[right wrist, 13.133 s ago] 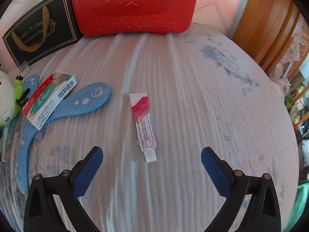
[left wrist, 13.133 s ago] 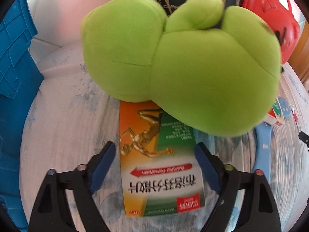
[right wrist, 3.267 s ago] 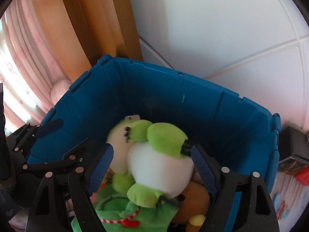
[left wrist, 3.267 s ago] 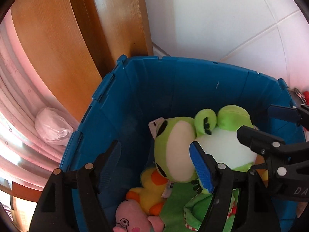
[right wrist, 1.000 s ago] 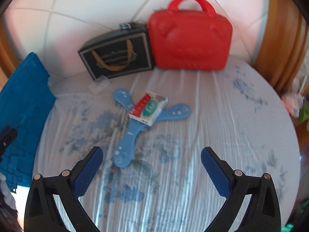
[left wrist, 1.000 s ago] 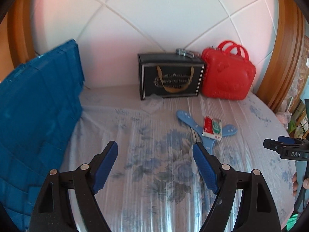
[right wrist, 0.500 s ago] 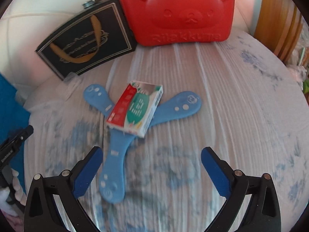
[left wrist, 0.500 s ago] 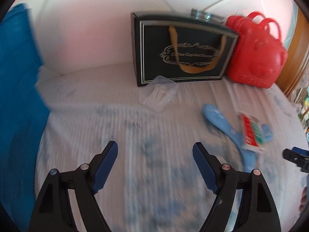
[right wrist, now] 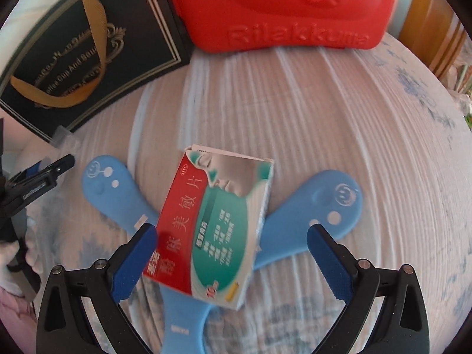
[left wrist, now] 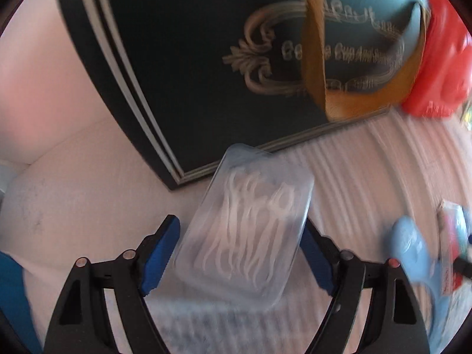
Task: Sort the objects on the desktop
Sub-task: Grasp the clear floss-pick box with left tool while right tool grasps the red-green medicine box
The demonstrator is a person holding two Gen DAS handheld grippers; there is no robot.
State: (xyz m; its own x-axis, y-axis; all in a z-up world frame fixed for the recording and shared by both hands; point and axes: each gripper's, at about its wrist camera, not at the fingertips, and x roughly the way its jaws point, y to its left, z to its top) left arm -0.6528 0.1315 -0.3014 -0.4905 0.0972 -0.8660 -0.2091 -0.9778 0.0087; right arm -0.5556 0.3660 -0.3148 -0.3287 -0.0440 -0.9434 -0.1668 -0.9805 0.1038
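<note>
In the left wrist view, the left gripper [left wrist: 239, 253] is hanging with its jaws apart around a clear plastic box of white floss picks [left wrist: 246, 233], which half a second ago lay far off at twelve o'clock; whether the pads are touching it is unclear. The black gift box [left wrist: 206, 67] is now filling the top. In the right wrist view, the right gripper [right wrist: 231, 261] is spreading its jaws wide over the medicine box [right wrist: 212, 230], which is lying on the blue boomerang [right wrist: 312, 224] and now reaching down between the pads, with the red case [right wrist: 283, 6] at twelve o'clock.
</note>
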